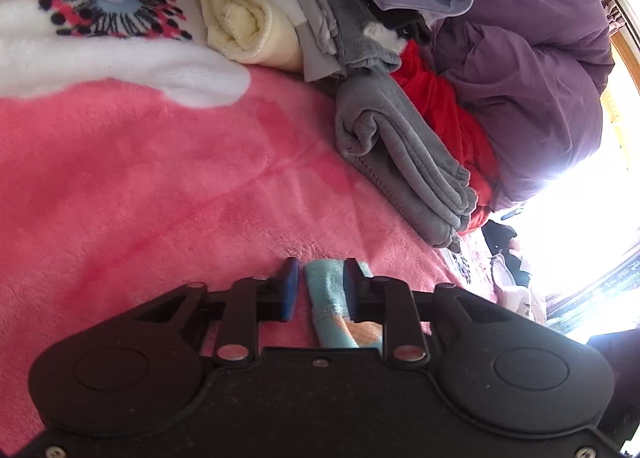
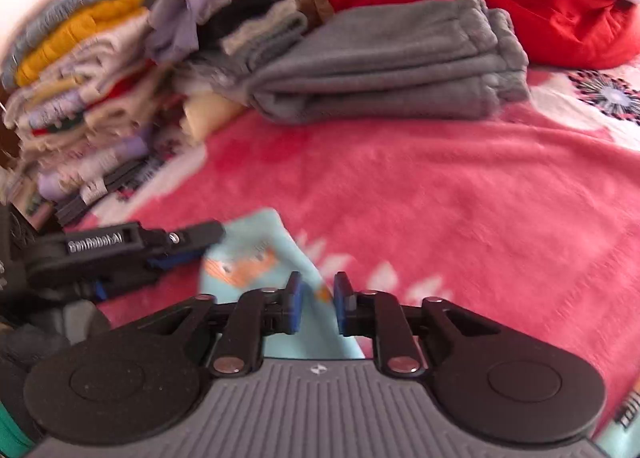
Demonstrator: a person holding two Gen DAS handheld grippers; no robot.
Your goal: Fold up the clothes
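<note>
Left tool (image 1: 321, 284): jaws narrowly parted astride a teal garment (image 1: 328, 310) at lower centre, pads apparently not pressing it; right tool (image 2: 317, 304): jaws likewise slightly apart over the same garment's edge, grip unconfirmed. Garment lies on a pink blanket (image 2: 460, 218) covering the bed, orange print showing; step judged as taking hold for a fold, next needing both tools closed on the cloth. Grey folded stack (image 2: 384, 74) upper centre; left tool's side reads roughly "GenRobot.AI", mirrored.
</note>
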